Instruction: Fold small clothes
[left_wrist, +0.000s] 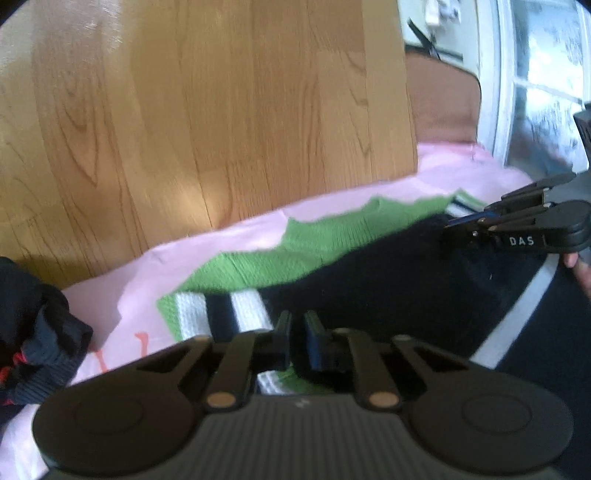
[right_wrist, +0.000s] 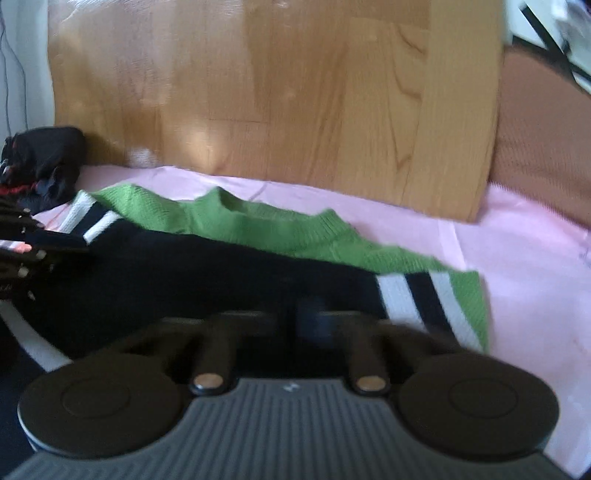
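A small knitted sweater (right_wrist: 258, 236), green at the neck with a dark navy body and white-and-navy stripes at each side, lies spread on a pink sheet (right_wrist: 517, 236) in front of a wooden board (right_wrist: 258, 92). A bundle of dark clothes (right_wrist: 44, 158) sits at the far left end of the sheet, well apart from the work. The left tongs (left_wrist: 295, 332) are at the sweater's left striped edge and the right tongs (right_wrist: 291, 314) at its near edge by the right stripes; both are closed, their jaws drawn together. In the left view the jaws sit right over the striped and navy fabric, and the knit seems to be pinched between them, though blur and the dark cloth make it hard to be sure; the same goes for the right tongs, whose tips blend into the navy panel. The left view also shows the right tongs from the side, closed at the sweater's edge. The sweater looks light, soft and floppy, so it will sag and drape between two grip points rather than keep its shape, and the loose knit should give the pads good purchase instead of slipping. It is in no danger of damage. The sensible places to hold it are the two ends of one edge, at the striped sides, so the panel lifts evenly and can be laid over itself in a straight fold.
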